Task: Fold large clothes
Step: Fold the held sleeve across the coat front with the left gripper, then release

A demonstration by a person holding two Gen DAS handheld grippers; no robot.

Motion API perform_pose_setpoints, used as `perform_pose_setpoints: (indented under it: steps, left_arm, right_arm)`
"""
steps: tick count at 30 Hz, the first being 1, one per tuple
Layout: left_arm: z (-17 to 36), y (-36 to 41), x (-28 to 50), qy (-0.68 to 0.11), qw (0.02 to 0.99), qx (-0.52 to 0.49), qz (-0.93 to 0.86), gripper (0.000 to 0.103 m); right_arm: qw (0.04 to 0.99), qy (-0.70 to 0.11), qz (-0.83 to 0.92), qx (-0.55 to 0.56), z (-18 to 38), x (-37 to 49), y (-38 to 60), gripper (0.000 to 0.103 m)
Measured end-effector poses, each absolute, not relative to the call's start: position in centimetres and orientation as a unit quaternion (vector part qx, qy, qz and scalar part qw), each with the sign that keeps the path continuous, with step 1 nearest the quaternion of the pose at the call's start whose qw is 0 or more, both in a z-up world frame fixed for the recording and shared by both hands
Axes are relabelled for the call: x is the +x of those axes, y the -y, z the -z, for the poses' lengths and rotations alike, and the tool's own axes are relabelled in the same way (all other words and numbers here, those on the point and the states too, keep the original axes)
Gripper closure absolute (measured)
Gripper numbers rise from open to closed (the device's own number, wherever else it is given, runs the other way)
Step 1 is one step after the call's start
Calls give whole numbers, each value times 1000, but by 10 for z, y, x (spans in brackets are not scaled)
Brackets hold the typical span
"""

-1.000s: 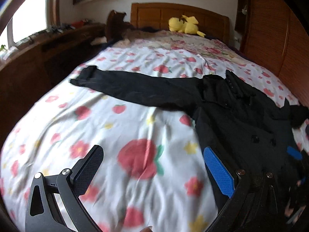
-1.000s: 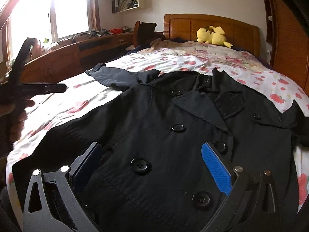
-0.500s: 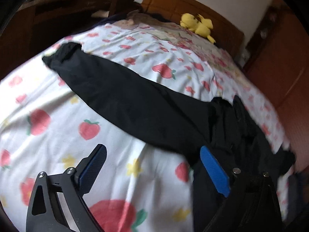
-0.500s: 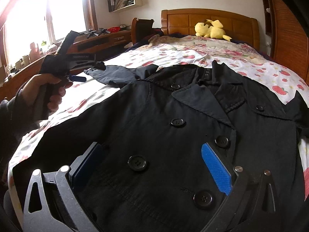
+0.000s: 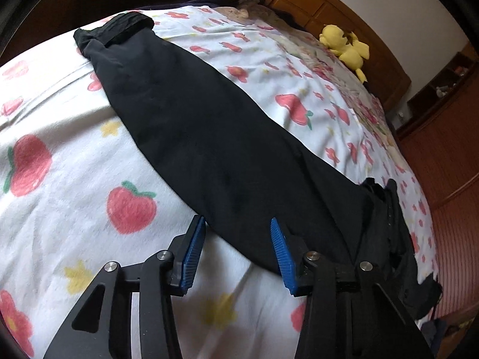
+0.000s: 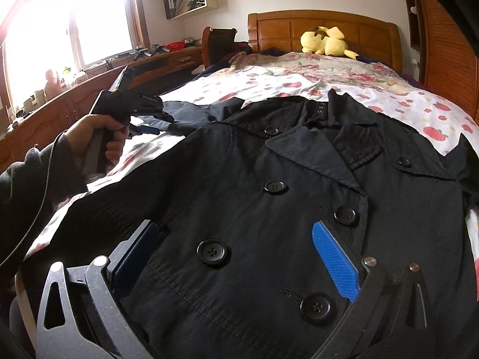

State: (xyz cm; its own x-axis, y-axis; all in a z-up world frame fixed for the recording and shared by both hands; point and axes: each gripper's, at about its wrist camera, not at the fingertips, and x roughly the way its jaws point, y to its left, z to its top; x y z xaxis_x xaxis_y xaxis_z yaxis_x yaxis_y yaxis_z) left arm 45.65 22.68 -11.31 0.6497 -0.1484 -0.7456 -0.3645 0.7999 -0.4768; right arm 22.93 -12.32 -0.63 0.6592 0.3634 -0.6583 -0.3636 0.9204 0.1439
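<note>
Left wrist view: the left gripper (image 5: 236, 248) hovers at the lower edge of a black coat's sleeve (image 5: 209, 137), spread across a strawberry-print bedspread (image 5: 74, 185); its 2 jaws are closing, not yet pinching cloth. Right gripper (image 6: 239, 257) stands wide open over the coat (image 6: 269, 209), holding nothing.

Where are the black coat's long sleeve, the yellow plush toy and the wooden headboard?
black coat's long sleeve (image 5: 209, 137), left wrist view, mid-length.
yellow plush toy (image 6: 326, 42), right wrist view, its body.
wooden headboard (image 6: 275, 28), right wrist view, left panel.

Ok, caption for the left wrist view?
Left gripper closing over the black coat's outstretched sleeve on the strawberry-print bedsheet.
</note>
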Motion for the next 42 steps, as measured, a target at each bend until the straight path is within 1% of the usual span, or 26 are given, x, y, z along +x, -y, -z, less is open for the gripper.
perform_pose_setpoints:
  steps: [1,2,3,4,6,12,18,21,25,29,34,39,42]
  left_arm:
    - [114,-224,464,-414,855,-306,-65,56]
    - [113,-223,467,-413,856,-304,-65,59]
    - [113,-221,471,-414,857,-299,-67,87]
    - [112,-219,475,-420,858,-286,-71,100]
    - [103,-210,478,-416,869,-260,-65,101]
    - [37,-157,467,-377,910,-170,-36,102]
    - [-30,-66,437,-347,933,-88,31,102]
    - [-45,-25,423,-350,929,-85,84,102]
    - [-42,19,407,-360,927,-37,102,102]
    - [-22,36,392,-381,920,-7,93,102]
    - [-8,41,373,-387,918,-5,86,101]
    - [8,30,336,-374,923,-10,89,100]
    - [9,19,308,-360,929,-16,88,100]
  right_arm:
    - [911,-361,-199,0,6,229,123,0]
    - [911,-361,-199,0,6,229,123,0]
    - [911,-361,-199,0,6,230,123,0]
    - [911,-360,-199,-1,7,229,124,0]
    - [912,-360,-199,0,7,229,124,0]
    - [913,-357,-195,5,7,228,126,0]
    - [918,-347,-189,19,-11,217,140,0]
    - [921,-341,-184,33,-27,207,159,0]
    - [933,-322,-156,26,-45,190,185,0]
    - [936,-325,-131,28,-41,178,208,0]
    - [930,-343,-128,28,-28,163,218,0]
    - [934,-333,-121,36,-38,150,226,0]
    - [936,-330,-117,21,-42,150,222,0]
